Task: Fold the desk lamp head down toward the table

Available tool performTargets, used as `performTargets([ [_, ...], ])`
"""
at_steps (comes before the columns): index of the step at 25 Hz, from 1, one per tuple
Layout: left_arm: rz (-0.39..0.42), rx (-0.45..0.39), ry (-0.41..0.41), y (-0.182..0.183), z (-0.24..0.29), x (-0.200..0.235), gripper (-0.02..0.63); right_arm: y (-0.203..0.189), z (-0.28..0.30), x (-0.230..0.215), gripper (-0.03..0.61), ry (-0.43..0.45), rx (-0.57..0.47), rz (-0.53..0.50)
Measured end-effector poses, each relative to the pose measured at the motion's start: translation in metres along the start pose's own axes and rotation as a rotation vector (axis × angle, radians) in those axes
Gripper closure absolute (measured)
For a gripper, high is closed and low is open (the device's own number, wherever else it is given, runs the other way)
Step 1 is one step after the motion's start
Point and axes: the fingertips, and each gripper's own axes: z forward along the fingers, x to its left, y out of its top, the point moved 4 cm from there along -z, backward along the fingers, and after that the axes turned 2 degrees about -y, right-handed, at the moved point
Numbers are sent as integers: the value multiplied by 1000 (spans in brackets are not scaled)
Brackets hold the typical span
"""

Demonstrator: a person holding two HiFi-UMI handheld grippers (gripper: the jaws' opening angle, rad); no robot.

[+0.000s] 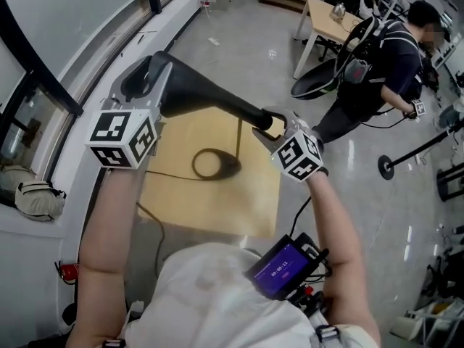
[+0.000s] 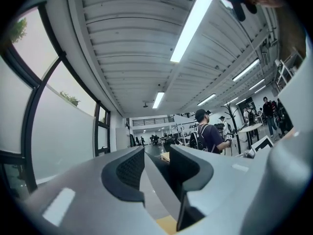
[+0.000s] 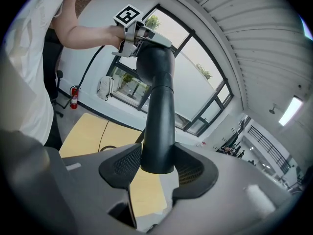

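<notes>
The desk lamp's long black head [image 1: 206, 96] stretches nearly level above the wooden table [image 1: 239, 209], held at both ends. My left gripper [image 1: 148, 75] is shut on its wide end at the upper left. My right gripper [image 1: 270, 125] is shut on the narrow end near the thin stem. The ring-shaped lamp base [image 1: 215, 164] rests on the table below. In the right gripper view the lamp head [image 3: 159, 106] rises from between the right gripper [image 3: 159, 168] pads up to the left gripper [image 3: 142, 35]. In the left gripper view a grey edge of the lamp head [image 2: 154, 190] sits between the left gripper [image 2: 156, 173] pads.
A cable [image 1: 156, 220] trails over the table's left side. The window wall runs along the left, with a bag [image 1: 36, 198] and a fire extinguisher [image 1: 67, 270] below it. A person [image 1: 377, 71] works beside another table [image 1: 326, 20] at the upper right.
</notes>
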Motion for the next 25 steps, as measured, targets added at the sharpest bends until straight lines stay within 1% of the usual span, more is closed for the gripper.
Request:
performTargets([
  [4,-68,-2,12,-18,-9,11,456,1,-3,2,357,3,38,-50],
  [7,-103,-1,15,-31,-15,20,456,5,-5,5,357,0,65,-82],
  [15,-198,20,27,-55,-15,23,451,6,-22,-9,359,-4,114,-167],
  [25,-298,-6,1,-82,-21,34,448,13,-27,-10,359,-23,182,-254],
])
